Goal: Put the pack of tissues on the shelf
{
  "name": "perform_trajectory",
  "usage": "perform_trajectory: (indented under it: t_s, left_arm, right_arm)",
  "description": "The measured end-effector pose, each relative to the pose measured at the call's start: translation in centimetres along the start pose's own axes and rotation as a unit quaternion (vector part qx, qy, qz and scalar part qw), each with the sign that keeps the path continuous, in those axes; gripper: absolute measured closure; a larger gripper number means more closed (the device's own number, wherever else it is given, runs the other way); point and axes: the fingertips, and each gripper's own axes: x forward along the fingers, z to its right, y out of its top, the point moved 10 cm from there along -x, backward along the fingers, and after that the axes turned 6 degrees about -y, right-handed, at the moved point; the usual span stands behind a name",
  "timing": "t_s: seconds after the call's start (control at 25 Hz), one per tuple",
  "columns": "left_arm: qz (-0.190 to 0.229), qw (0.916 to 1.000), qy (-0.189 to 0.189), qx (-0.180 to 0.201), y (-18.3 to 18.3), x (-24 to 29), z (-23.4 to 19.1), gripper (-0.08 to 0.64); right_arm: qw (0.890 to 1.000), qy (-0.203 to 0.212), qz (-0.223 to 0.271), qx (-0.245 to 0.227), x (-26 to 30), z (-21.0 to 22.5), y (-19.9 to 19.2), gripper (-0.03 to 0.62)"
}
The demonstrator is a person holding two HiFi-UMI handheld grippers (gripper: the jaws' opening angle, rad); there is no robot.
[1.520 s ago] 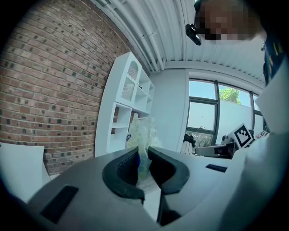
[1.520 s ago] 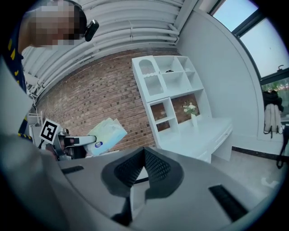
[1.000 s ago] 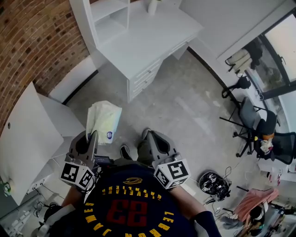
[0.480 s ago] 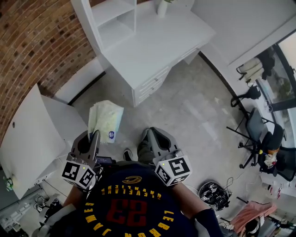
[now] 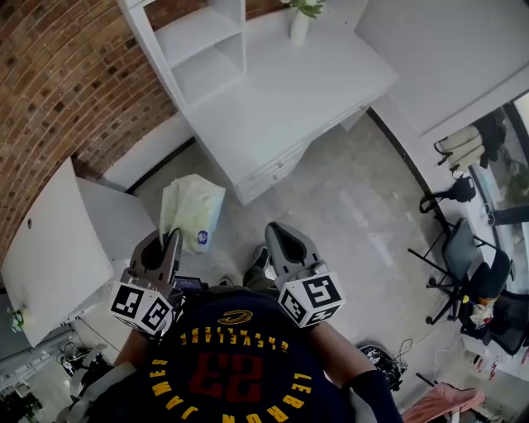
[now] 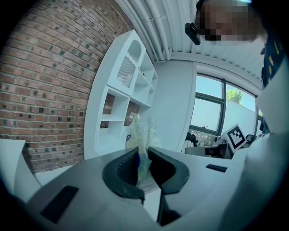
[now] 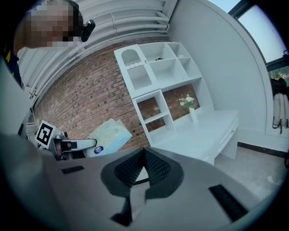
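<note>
My left gripper [image 5: 171, 240] is shut on one end of the pale green pack of tissues [image 5: 192, 211], which sticks out ahead of it over the floor. In the left gripper view the pack [image 6: 142, 142] is pinched between the dark jaws of the left gripper [image 6: 143, 158]. The right gripper view shows the same pack [image 7: 106, 136] at the left, held level. My right gripper [image 5: 275, 238] is shut with nothing in it, beside the left one; its jaws meet in its own view [image 7: 143, 159]. The white shelf unit [image 5: 198, 45] stands ahead against the brick wall.
A white desk [image 5: 289, 91] with drawers adjoins the shelf and carries a small vase of flowers [image 5: 299, 21]. A white cabinet [image 5: 62, 240] stands at my left. Office chairs [image 5: 471, 273] and cables lie to the right. Bare concrete floor [image 5: 347, 215] lies between me and the desk.
The desk and shelf have come closer and lower in the head view as I move toward them. The left gripper still holds the pack; both grippers keep their pose.
</note>
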Motion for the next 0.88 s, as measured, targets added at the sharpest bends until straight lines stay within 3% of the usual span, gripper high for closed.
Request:
perform_trajectory:
  t_s: [0.44, 0.88]
  left_arm:
    - [0.015, 0.9994, 0.026, 0.016, 2.0, 3.7, 1.6, 0.526]
    - [0.015, 0.9988, 0.045, 0.015, 2.8, 4.8, -0.2, 0.526]
  right_arm:
    - [0.999, 0.036, 0.015, 0.007, 2.3, 4.3, 2.7, 0.586]
    - [0.999, 0.046, 0.009, 0.011, 4.9, 4.9, 3.6, 0.586]
